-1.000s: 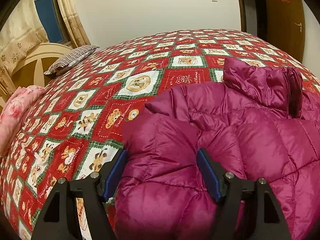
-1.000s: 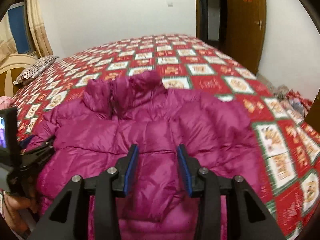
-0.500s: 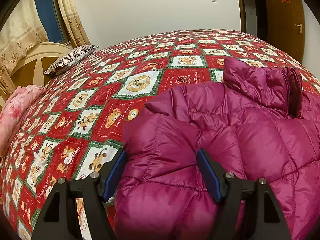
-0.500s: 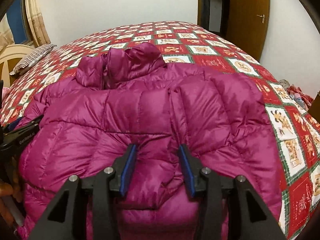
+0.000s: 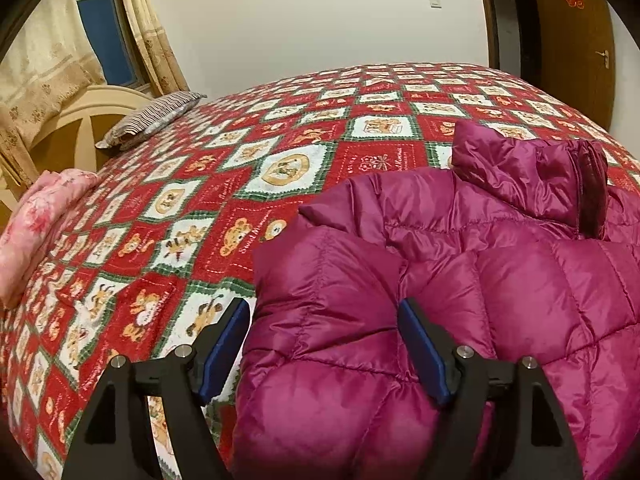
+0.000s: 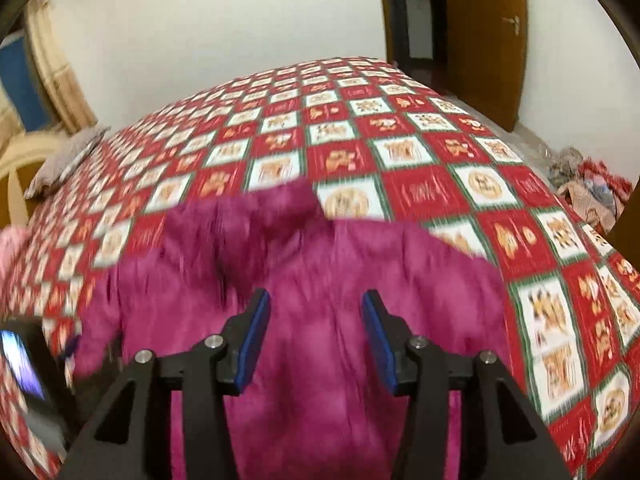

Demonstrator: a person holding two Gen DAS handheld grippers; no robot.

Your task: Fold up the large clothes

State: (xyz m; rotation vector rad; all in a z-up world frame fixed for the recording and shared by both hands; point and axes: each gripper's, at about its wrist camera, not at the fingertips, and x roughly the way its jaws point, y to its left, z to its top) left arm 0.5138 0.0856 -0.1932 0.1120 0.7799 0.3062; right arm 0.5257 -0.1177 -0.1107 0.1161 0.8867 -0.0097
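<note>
A magenta puffer jacket (image 5: 500, 280) lies on the red patchwork quilt (image 5: 280, 140), collar toward the far side. My left gripper (image 5: 324, 304) straddles a thick fold at the jacket's left edge. Its jaws are opening: the right pad still touches the fabric, while the left pad stands just off it. In the blurred right wrist view, my right gripper (image 6: 316, 294) hovers over the jacket (image 6: 320, 248) near its middle. Those jaws are opening too, with nothing pinched between them. The left gripper's body and lit screen (image 6: 24, 360) show at the lower left.
A striped pillow (image 5: 152, 118) and a cream headboard (image 5: 80, 120) are at the far left. Pink bedding (image 5: 36, 220) lies on the quilt's left edge. A wooden door (image 6: 480, 40) stands at the back right, with a heap of things on the floor (image 6: 584, 184) beside the bed.
My right gripper has let go of the jacket fold it pinched, widened and pulled back and up. My left gripper stayed in place and its jaws spread slightly.
</note>
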